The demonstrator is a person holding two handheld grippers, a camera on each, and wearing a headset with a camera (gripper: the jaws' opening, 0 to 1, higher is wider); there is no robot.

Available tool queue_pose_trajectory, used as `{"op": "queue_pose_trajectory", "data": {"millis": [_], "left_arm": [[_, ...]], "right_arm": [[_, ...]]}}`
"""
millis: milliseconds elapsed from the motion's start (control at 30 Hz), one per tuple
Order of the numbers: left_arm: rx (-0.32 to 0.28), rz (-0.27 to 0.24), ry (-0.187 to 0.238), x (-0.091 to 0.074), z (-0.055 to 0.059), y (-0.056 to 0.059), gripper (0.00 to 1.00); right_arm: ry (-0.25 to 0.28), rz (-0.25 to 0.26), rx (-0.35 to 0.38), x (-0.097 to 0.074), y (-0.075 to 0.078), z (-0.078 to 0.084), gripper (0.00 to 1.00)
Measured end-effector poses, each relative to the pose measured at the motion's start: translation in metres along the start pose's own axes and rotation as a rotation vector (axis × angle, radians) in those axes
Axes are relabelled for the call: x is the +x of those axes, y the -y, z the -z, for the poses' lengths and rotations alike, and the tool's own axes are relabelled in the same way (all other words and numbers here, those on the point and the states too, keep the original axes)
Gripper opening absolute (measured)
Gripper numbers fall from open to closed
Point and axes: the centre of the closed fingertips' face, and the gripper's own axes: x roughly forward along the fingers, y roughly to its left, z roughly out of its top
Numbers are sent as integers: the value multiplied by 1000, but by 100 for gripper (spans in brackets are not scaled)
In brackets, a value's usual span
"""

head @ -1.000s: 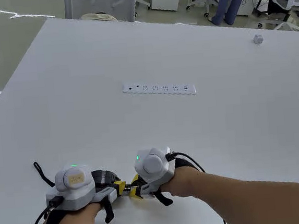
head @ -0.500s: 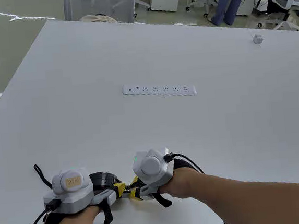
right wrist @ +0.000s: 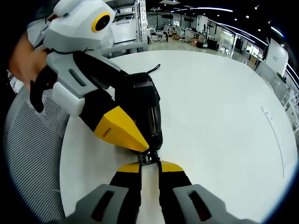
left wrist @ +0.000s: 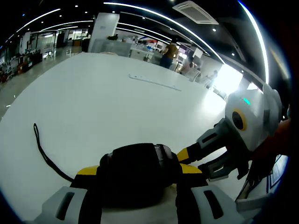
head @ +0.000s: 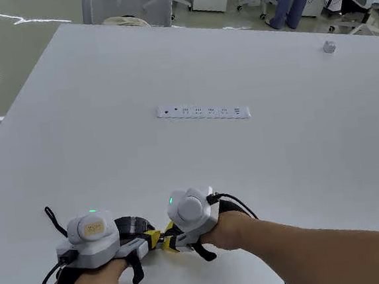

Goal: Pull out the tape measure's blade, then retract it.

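The black tape measure [head: 132, 225] lies near the table's front edge, between the two grippers. My left gripper [head: 148, 238] is shut on its case [left wrist: 138, 175], one yellow-tipped jaw on each side. In the right gripper view the case [right wrist: 140, 109] sits just ahead, and my right gripper [right wrist: 149, 165] is shut on the small metal blade hook [right wrist: 148, 157] at the case's mouth. Almost no blade is drawn out. The right gripper [left wrist: 189, 156] comes into the left gripper view from the right. The case's black wrist cord [left wrist: 44, 154] trails off on the table.
A white power strip [head: 203, 111] lies across the middle of the white table [head: 296, 146]. A small grey object [head: 329, 46] sits at the far right. Beyond the far edge are chairs and a standing person [head: 293, 0].
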Motion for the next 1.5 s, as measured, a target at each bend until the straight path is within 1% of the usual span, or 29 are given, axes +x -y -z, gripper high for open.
{"op": "queue_pose_trajectory", "data": {"millis": [700,833,900,933,1000,1067,1133,1167,1233,1267,1367,1400,1433,1500], "left_arm": [[-3,8,0,0,0,-1,60],[1,9,7,0,0,0,61],[3,14,13,0,0,0,61],[6,21,13,0,0,0,61],[25,39,4,0,0,1,61],[42,53,5,-1,1,2,61],[55,64,-2,-1,2,2,62],[57,66,-10,-2,2,3,62],[61,67,-23,-1,3,3,62],[66,65,-31,-2,3,3,62],[73,58,-34,-2,3,2,62],[65,57,-34,-2,3,2,62],[36,58,-31,-3,1,2,62],[15,53,-9,-6,-5,-1,63]], "right_arm": [[9,2,10,3,-1,-4,13],[19,1,-7,3,-1,-4,13],[22,2,-6,3,-2,-4,13],[28,5,11,3,-2,-4,14],[33,6,-5,3,-3,-5,15],[22,11,-12,3,-6,-4,16],[12,14,-17,2,-10,-3,15],[14,17,-18,0,-11,-3,14],[20,43,-21,-4,-9,-3,16],[29,59,-12,-8,-7,-3,17],[46,94,23,-20,-3,-2,22],[53,105,32,-25,-2,-1,23],[63,117,45,-30,-1,0,23],[72,142,59,-39,1,3,24]]}}
